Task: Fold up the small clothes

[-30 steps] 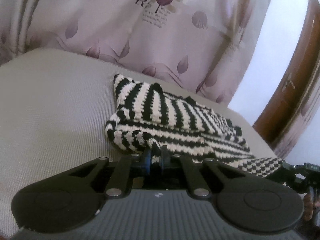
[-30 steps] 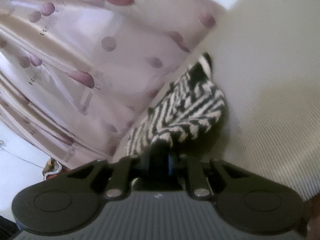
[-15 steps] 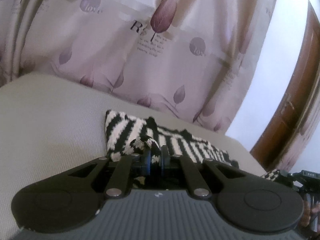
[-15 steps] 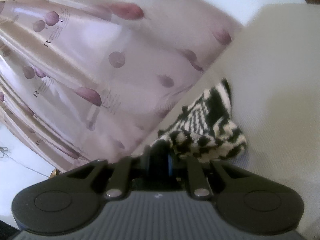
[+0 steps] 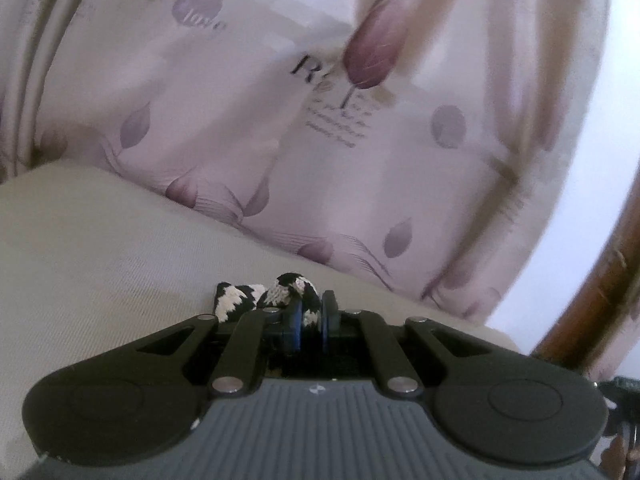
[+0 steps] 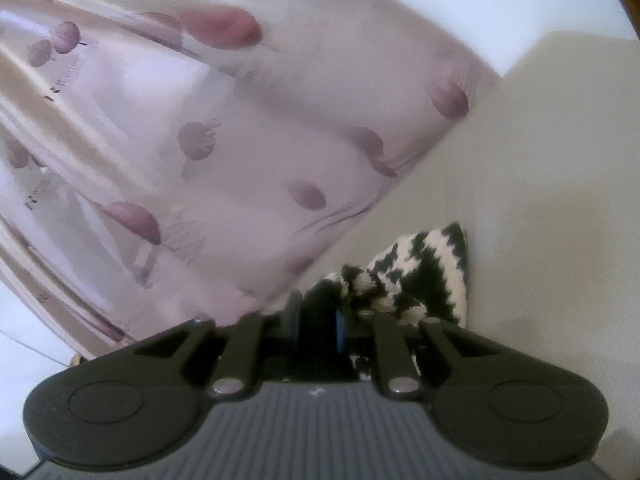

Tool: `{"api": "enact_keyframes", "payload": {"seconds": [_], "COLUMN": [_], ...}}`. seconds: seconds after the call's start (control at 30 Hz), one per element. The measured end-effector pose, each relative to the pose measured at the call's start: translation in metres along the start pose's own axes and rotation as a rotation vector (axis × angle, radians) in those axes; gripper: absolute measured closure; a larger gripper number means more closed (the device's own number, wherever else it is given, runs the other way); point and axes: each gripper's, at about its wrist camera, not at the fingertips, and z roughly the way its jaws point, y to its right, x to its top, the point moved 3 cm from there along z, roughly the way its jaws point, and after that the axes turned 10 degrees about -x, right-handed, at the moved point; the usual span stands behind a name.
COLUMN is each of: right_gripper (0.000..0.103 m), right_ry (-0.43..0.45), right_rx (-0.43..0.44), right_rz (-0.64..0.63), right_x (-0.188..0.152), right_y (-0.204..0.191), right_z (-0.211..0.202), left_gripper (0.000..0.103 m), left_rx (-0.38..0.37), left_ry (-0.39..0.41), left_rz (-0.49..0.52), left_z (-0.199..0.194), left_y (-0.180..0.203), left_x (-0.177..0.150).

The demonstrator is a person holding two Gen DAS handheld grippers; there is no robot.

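A person working two hand-held grippers lifts a small black-and-white knitted garment point(image 5: 280, 294) by its near edge, apparently to carry that edge over toward the curtain point(image 5: 280, 120) and make a fold. On the left, the left gripper point(image 5: 307, 316) has its fingers closed on a bunched corner of the knit, which pokes up between and just left of them; the rest of the garment lies hidden below the tool. The tool is pitched upward, facing the curtain more than the beige ribbed surface point(image 5: 100, 264) that carries the clothing, which reads as a lift in progress. To the right, the right gripper point(image 6: 316, 320) also points at the curtain, rolled so the surface climbs the right of its view. Its fingers stand close together with knit crowding against the right one; they appear to pinch the garment's edge, though the gap itself is dark. More of the striped knit fans out right of that gripper, drooping onto the surface, so the cloth hangs between two raised corners, both held on the side away from the curtain.
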Motion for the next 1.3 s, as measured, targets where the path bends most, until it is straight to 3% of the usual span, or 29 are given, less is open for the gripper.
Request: {"api": "enact_keyframes", "payload": {"seconds": [0.3, 0.5, 0.6, 0.7, 0.77, 0.8, 0.87, 0.93, 1.0, 1.13, 1.3], "right_gripper": [0.087, 0.084, 0.07, 0.056, 0.056, 0.056, 0.056, 0.056, 0.056, 0.056, 0.056], "right_ry": [-0.027, -0.047, -0.015, 0.072, 0.106, 0.103, 0.09, 0.065, 0.03, 0.007, 0.003], "right_rx": [-0.057, -0.054, -0.004, 0.062, 0.094, 0.098, 0.09, 0.078, 0.057, -0.069, -0.136], "right_rz": [0.045, 0.182, 0.312, 0.409, 0.415, 0.395, 0.307, 0.194, 0.071, -0.196, -0.348], "right_x": [0.018, 0.024, 0.027, 0.029, 0.028, 0.027, 0.022, 0.015, 0.008, -0.008, -0.018], "right_y": [0.018, 0.046, 0.064, 0.08, 0.083, 0.081, 0.071, 0.056, 0.04, 0.004, -0.011], "right_z": [0.065, 0.1, 0.105, 0.095, 0.084, 0.079, 0.069, 0.063, 0.062, 0.072, 0.087], "left_gripper": [0.094, 0.094, 0.09, 0.086, 0.074, 0.068, 0.017, 0.001, 0.001, 0.001, 0.005], "left_rx": [0.082, 0.127, 0.139, 0.141, 0.135, 0.132, 0.16, 0.188, 0.181, 0.202, 0.217], "left_ry": [-0.018, -0.063, -0.075, -0.088, -0.086, -0.08, -0.029, 0.069, 0.103, 0.069, -0.006], "left_rz": [0.004, 0.023, 0.051, 0.027, -0.002, -0.01, 0.0, 0.005, 0.015, 0.079, 0.228], "left_z": [0.06, 0.092, 0.101, 0.107, 0.107, 0.107, 0.1, 0.088, 0.081, 0.074, 0.069], "left_y": [-0.028, -0.044, -0.045, -0.05, -0.053, -0.054, -0.053, -0.052, -0.051, -0.045, -0.039], "left_x": [0.009, -0.001, -0.004, -0.005, -0.004, -0.004, 0.0, 0.006, 0.012, 0.016, 0.007]}}
